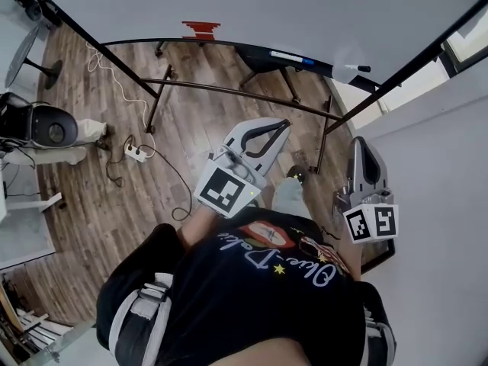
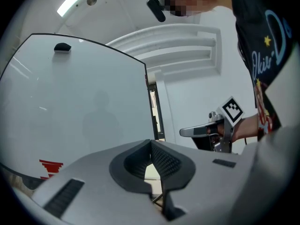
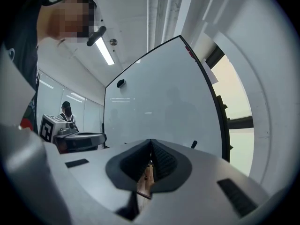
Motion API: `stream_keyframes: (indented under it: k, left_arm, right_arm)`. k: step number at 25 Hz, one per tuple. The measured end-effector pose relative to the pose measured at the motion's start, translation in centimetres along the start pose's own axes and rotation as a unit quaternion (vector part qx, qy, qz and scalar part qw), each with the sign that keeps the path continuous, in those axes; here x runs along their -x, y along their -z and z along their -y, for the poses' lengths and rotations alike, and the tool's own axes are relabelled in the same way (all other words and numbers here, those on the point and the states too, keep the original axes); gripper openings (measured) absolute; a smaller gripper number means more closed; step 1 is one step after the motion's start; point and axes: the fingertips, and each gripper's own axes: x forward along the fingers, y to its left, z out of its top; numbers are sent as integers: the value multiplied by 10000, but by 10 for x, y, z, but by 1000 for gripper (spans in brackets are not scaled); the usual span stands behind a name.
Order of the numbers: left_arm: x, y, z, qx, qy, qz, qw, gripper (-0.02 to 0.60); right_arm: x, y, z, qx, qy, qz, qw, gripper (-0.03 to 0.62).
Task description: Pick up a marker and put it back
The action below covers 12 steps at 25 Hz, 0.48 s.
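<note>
Looking down from the head view, both tools are held out level in front of the whiteboard and neither one has anything in it. The left gripper has its jaws pressed together with nothing between them, which its own view shows pretty clearly. Same deal with the right gripper: jaws fully together and empty in its own view.

What looks like the marker, pale body with a dark cap, is lying at the right end of the board's bottom ledge, well apart from both grippers. In the right gripper view I think it's the little dark stub near the board's lower right corner, but it's too small to be sure.

Other stuff: a red striped mark near the board's lower edge, also showing low in the left gripper view. A small black blob sticks near the board's top. A power strip lies on the wood floor.
</note>
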Motion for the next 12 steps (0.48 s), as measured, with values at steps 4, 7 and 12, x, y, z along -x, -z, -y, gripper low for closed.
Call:
stream_keyframes:
  k: [4,7,12]
  left_arm:
    - [-21,-1,-5,-57,-46,-25,10000,4]
    - [-36,-1,-8,-114,-72,-74,9999,4]
    - [-56,4,-15,-157,-151,-171,9996,3]
  right_arm:
    - [-11,-4,21,-34,-32,31,10000,0]
    - [-20,-4,34,-51,-97,22,9999,0]
    - [-36,-1,52,-92,-187,-15,9998,1]
